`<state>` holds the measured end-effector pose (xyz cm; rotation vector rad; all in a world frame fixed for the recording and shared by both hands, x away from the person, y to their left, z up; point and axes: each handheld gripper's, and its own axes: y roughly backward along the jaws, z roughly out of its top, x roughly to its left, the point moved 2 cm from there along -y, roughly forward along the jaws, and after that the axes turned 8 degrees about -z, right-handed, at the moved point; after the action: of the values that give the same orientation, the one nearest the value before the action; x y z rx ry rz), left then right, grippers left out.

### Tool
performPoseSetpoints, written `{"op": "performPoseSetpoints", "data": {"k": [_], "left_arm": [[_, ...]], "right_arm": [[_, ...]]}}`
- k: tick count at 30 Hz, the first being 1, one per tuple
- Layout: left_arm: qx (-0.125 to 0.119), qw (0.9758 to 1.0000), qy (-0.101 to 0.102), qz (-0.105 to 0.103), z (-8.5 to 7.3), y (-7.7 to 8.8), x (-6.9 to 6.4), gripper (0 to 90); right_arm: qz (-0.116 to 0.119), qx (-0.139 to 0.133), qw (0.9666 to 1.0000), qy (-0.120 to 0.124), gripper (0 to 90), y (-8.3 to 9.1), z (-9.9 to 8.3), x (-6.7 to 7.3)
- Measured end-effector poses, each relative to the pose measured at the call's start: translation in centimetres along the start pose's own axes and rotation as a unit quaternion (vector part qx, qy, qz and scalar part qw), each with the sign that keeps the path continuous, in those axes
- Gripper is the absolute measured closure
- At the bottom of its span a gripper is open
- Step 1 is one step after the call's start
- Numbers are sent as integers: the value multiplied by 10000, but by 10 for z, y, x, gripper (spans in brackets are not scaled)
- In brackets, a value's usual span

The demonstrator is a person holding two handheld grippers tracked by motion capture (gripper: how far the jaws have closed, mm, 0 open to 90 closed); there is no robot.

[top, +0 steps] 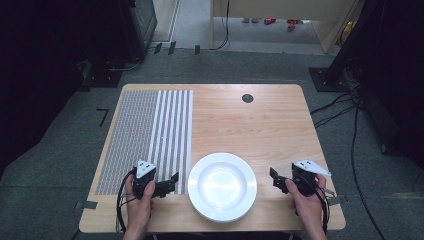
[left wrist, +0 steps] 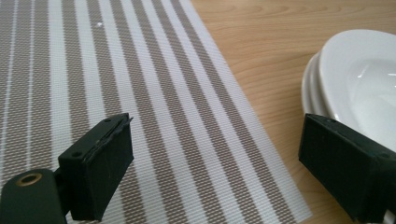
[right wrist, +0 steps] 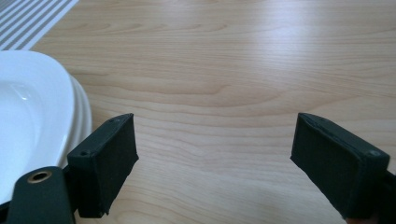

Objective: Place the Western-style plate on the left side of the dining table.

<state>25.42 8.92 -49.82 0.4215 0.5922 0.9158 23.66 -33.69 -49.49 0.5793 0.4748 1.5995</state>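
Clearly both the left gripper (top: 171, 181) and right gripper (top: 276, 179) gape wide and empty beside the stacked white plates (top: 222, 186) at the table's near edge, so a shallow rim grab could slip.

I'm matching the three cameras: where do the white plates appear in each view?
High view: white plates at bottom centre, between both grippers.
Left gripper view: right edge.
Right gripper view: left edge.
Shared landmark: the striped placemat, beside the plates.
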Motion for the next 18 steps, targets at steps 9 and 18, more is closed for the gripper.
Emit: {"op": "performPoseSetpoints", "data": {"k": [9,18], "left_arm": [[62,9998,-73,-182,-1,-8,-14,102],[39,9995,-23,-320,-1,-10,-23,103]], "right_arm": [[230,-43,9996,125,143,-5,7,28],[373,-40,9991,193,148,-10,11,48]]}}
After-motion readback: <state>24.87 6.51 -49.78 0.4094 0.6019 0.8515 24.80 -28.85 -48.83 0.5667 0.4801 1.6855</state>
